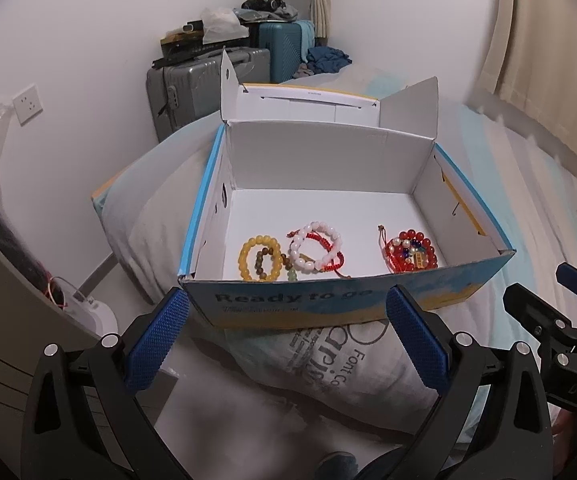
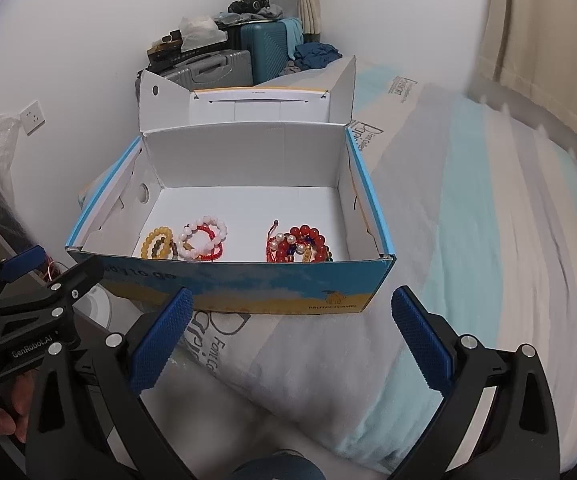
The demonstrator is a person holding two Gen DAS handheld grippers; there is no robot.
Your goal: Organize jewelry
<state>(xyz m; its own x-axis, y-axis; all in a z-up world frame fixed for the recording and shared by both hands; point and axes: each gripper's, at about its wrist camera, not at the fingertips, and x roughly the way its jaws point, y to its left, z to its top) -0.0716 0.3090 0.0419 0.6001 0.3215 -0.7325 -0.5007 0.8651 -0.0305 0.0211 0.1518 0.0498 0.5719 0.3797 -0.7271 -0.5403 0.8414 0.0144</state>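
Note:
An open blue and yellow cardboard box (image 1: 328,304) (image 2: 248,288) sits on the bed. Inside lie a yellow bead bracelet (image 1: 248,258) (image 2: 150,242), a white and pink bead bracelet with red cord (image 1: 314,252) (image 2: 204,240), and a pile of red bead bracelets (image 1: 410,256) (image 2: 300,246). My left gripper (image 1: 288,300) is open and empty, just in front of the box's near wall. My right gripper (image 2: 292,300) is open and empty, also in front of the box. Each gripper shows at the edge of the other's view.
The box rests on a white and pale blue bed cover (image 2: 488,240) with a printed pillow (image 1: 328,360) in front. Grey (image 1: 192,92) and teal (image 1: 284,52) suitcases stand by the far wall. A curtain (image 2: 548,60) hangs at right. A white appliance (image 1: 92,312) stands low left.

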